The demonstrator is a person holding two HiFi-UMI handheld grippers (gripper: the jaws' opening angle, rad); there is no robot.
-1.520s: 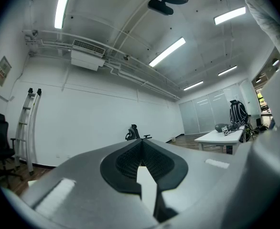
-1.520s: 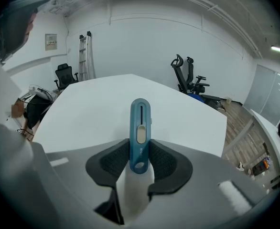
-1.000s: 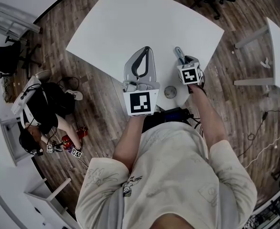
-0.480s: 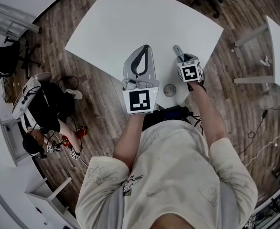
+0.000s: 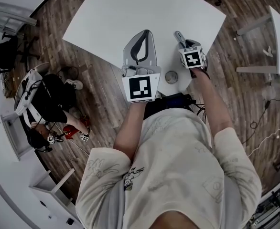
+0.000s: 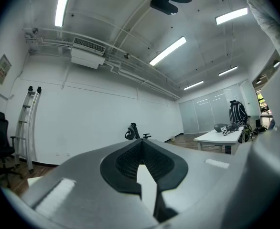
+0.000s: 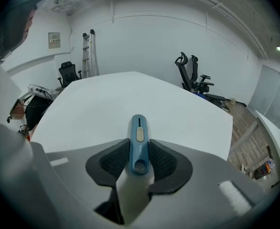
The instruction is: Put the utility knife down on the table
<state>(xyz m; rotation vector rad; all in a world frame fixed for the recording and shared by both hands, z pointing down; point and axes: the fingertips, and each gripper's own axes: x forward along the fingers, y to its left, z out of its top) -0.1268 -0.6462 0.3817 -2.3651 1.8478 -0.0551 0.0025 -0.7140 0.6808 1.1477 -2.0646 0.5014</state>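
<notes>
Two tools in play: we are gripping the blue utility knife [image 7: 138, 138] by its rear end in the right tool [image 7: 139, 152], nose pointing out over the white surface [image 7: 102, 104] and seemingly clear of it, while we are holding the left tool [image 6: 141, 144] closed on nothing. We are judging the set-down as pending: lowering to contact, then parting the jaws.

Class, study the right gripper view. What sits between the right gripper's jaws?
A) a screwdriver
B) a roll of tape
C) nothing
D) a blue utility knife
D: the right gripper has its two dark pads pressed against either side of the blue utility knife, which points out over the white table.
</notes>
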